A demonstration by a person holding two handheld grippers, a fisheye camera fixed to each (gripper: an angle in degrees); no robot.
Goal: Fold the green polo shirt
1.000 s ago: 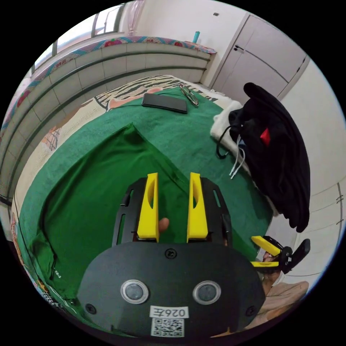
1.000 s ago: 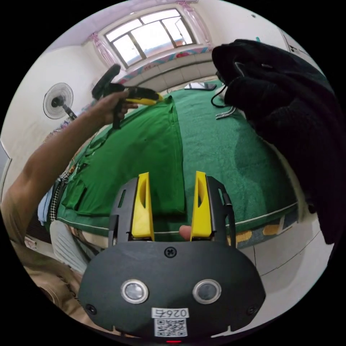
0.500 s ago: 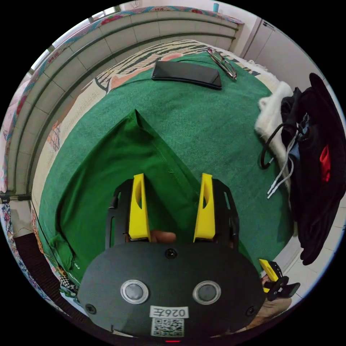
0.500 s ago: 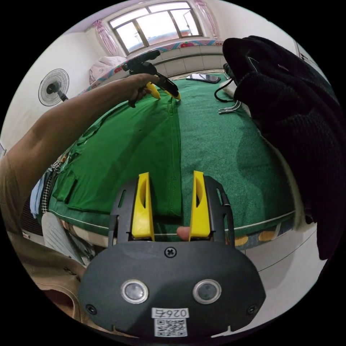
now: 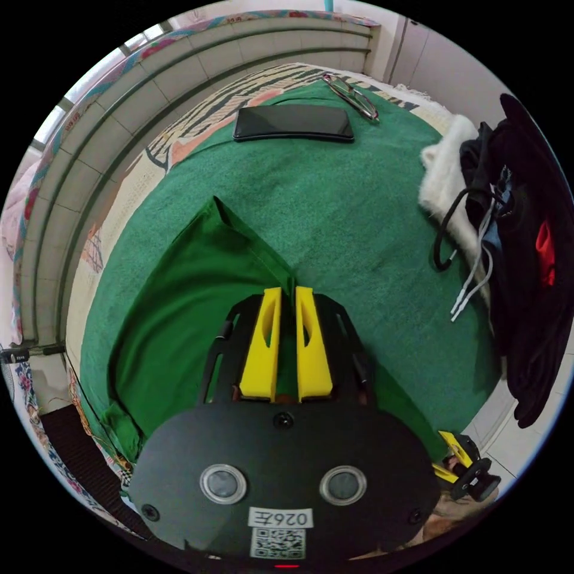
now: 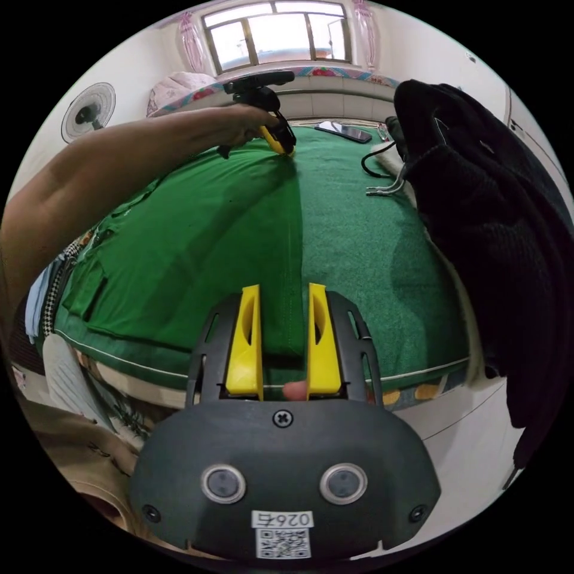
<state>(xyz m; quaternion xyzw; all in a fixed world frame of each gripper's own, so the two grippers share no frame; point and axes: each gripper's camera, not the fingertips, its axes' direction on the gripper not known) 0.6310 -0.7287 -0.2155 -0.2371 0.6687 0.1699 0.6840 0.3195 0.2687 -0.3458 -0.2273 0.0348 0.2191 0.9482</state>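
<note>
While the green polo shirt (image 6: 197, 221) lies flat on the bed (image 5: 359, 227), unfolded, my left gripper (image 5: 286, 299) nearly pinches its hem and my right gripper (image 6: 284, 311) straddles it, fingers part-spread.

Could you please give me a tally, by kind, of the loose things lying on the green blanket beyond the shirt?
Phone: 1
Pair of glasses: 1
Green polo shirt: 1
Total: 3

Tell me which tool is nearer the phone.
Left. The left tool grips the shirt edge, nearer the phone; the right tool is at the bed's near edge.
</note>
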